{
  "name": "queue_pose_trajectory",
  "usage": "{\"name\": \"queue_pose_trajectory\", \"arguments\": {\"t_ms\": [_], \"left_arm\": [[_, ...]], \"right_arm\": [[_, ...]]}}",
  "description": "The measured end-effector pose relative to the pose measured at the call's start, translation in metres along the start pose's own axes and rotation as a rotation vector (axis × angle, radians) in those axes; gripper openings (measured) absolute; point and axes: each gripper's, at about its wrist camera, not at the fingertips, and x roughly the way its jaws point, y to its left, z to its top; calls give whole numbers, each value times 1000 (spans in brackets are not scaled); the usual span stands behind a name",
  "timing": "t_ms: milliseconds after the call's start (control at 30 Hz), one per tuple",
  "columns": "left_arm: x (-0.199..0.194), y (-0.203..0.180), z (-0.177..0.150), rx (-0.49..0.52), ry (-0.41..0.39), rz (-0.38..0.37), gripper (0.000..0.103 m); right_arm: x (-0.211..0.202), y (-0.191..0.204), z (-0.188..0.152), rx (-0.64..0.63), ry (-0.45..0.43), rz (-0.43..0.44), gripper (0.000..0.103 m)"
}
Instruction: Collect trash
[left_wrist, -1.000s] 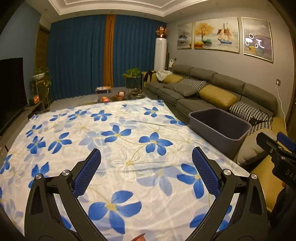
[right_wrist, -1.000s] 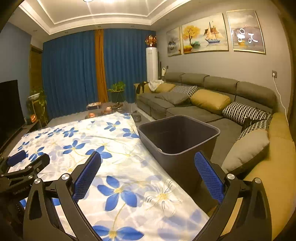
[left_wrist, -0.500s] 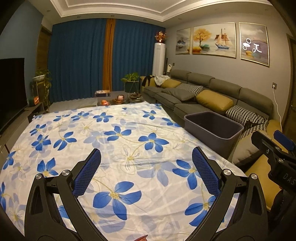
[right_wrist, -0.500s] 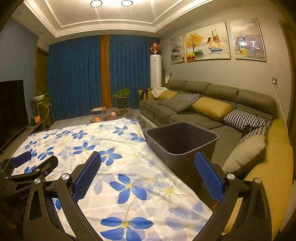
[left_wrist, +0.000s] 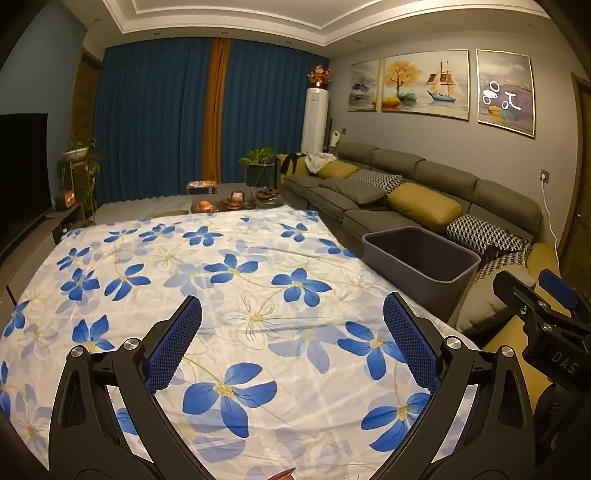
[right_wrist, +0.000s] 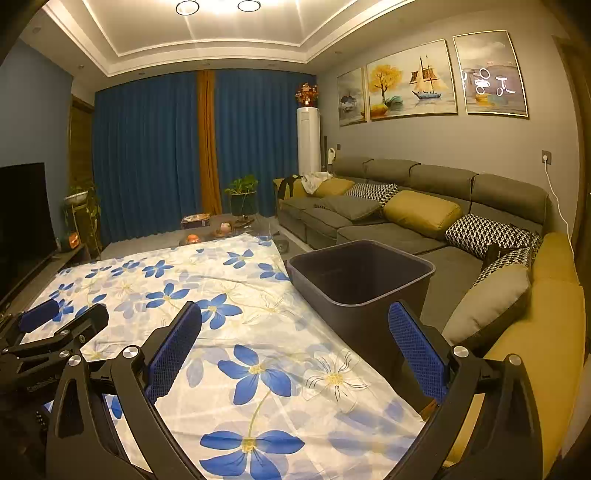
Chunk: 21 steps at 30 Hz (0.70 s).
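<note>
A dark grey bin (left_wrist: 421, 258) stands at the right edge of a table covered by a white cloth with blue flowers (left_wrist: 207, 280); it also shows in the right wrist view (right_wrist: 360, 280). Its inside looks dark and I see nothing in it. My left gripper (left_wrist: 291, 339) is open and empty above the cloth's near part. My right gripper (right_wrist: 295, 339) is open and empty, above the cloth's right edge just before the bin. No trash shows on the cloth. A small red-orange bit (left_wrist: 282, 473) peeks in at the bottom edge of the left wrist view.
A grey sofa (right_wrist: 406, 206) with yellow and patterned cushions runs along the right wall behind the bin. A low table with small items (left_wrist: 236, 201) and a potted plant (left_wrist: 258, 166) stand beyond the cloth. A television (left_wrist: 22, 177) is at the left.
Both views have pulled back and tilted up: the cloth and the bin sit farther off and lower in frame, and more ceiling shows. Both grippers stay open.
</note>
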Motion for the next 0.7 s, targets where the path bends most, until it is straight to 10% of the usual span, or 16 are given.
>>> {"name": "queue_pose_trajectory", "arguments": {"t_ms": [700], "left_arm": [[0,0,0,-2,2,-14,97]], "right_arm": [[3,3,0,1,6,11,97]]}}
